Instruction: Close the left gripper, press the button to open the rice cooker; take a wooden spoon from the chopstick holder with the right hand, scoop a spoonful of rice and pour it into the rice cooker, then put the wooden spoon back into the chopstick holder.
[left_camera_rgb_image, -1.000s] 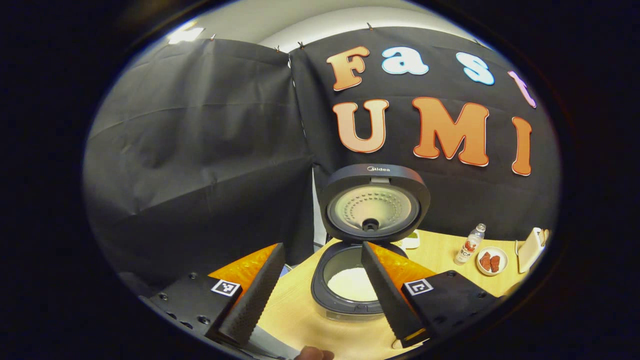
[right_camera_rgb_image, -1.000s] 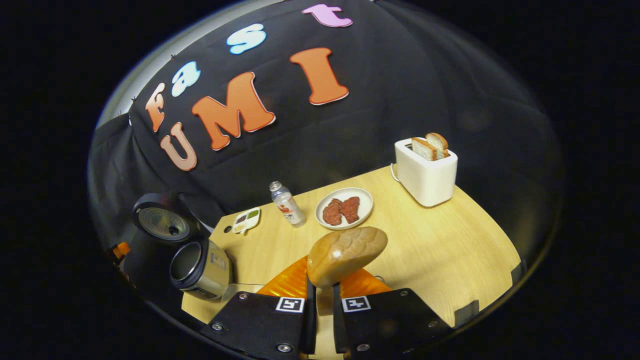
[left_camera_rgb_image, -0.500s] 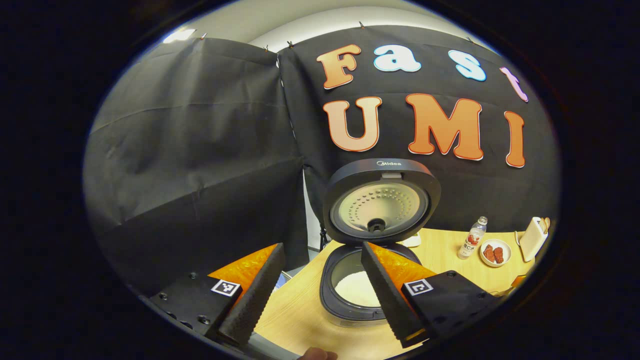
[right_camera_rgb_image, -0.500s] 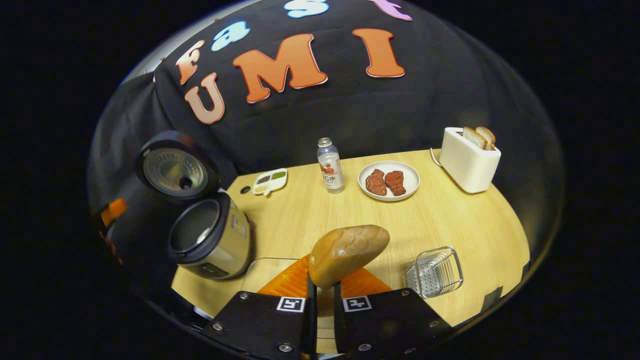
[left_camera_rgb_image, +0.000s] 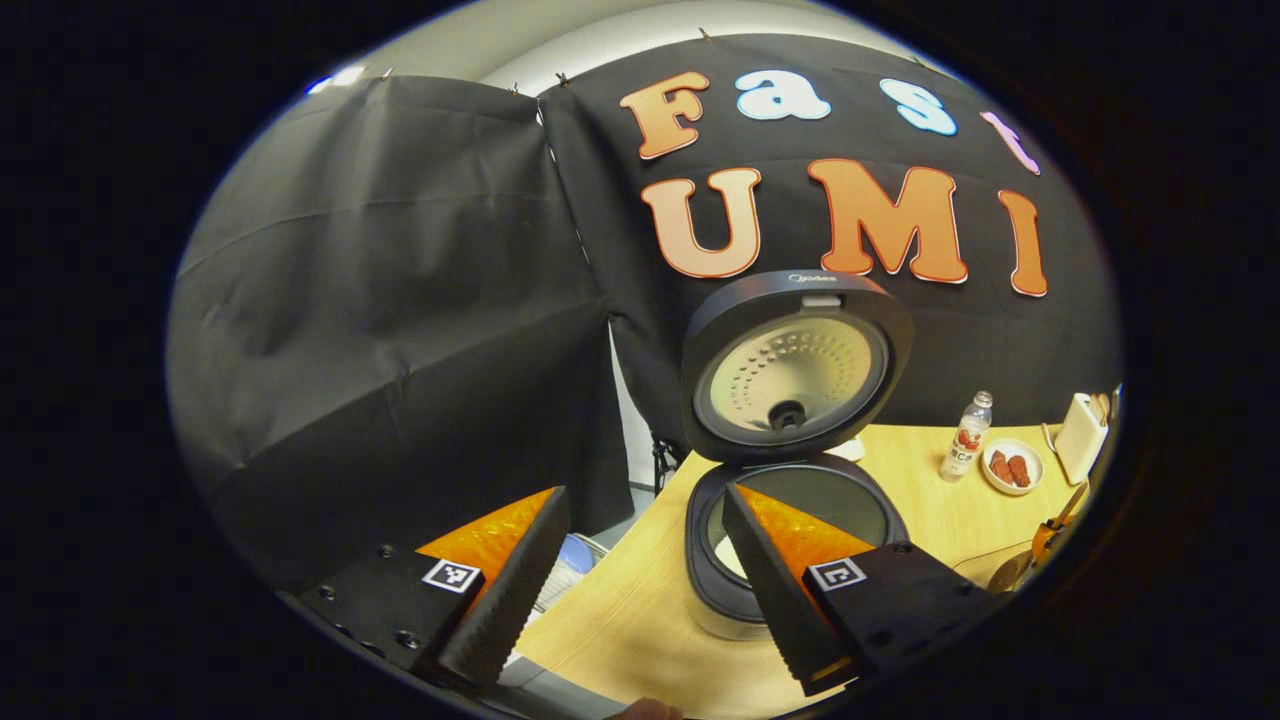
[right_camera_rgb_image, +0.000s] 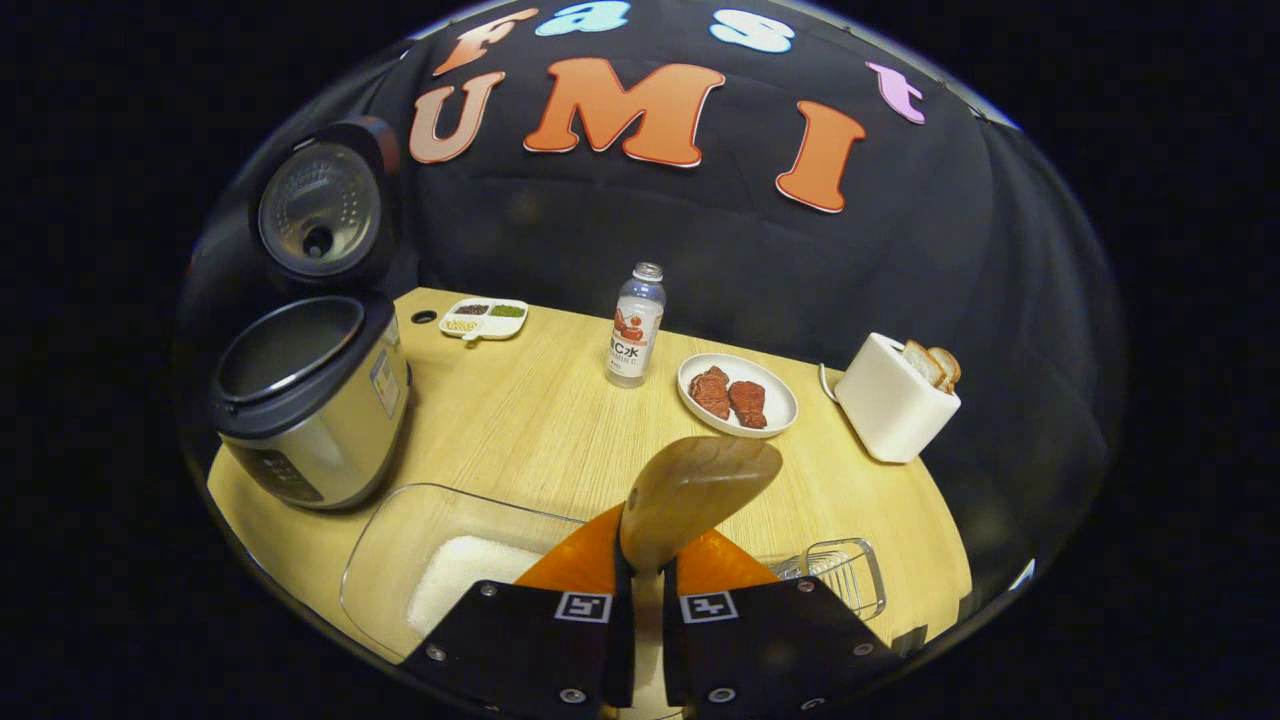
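Note:
The rice cooker (left_camera_rgb_image: 800, 520) stands open with its lid (left_camera_rgb_image: 795, 365) upright and white rice (left_camera_rgb_image: 725, 555) low in the pot. My left gripper (left_camera_rgb_image: 644, 492) is open and holds nothing, just in front of the cooker's left rim. In the right gripper view, my right gripper (right_camera_rgb_image: 641, 560) is shut on the handle of the wooden spoon (right_camera_rgb_image: 700, 488), whose bowl points toward the table's middle. Below it to the left lies a glass dish (right_camera_rgb_image: 385, 560) of rice (right_camera_rgb_image: 455, 580). The wire chopstick holder (right_camera_rgb_image: 835, 572) sits to its right. The open cooker (right_camera_rgb_image: 310, 390) is at the left.
On the wooden table (right_camera_rgb_image: 540, 420) stand a water bottle (right_camera_rgb_image: 635, 325), a white plate with two pieces of meat (right_camera_rgb_image: 737, 395), a white toaster with bread (right_camera_rgb_image: 890, 400) and a small divided sauce dish (right_camera_rgb_image: 485, 318). Black cloth walls close the booth behind.
My right gripper has swung left and down with the spoon still held, bringing the glass rice dish into view. The left gripper has drifted, so the cooker now looks nearer and further right.

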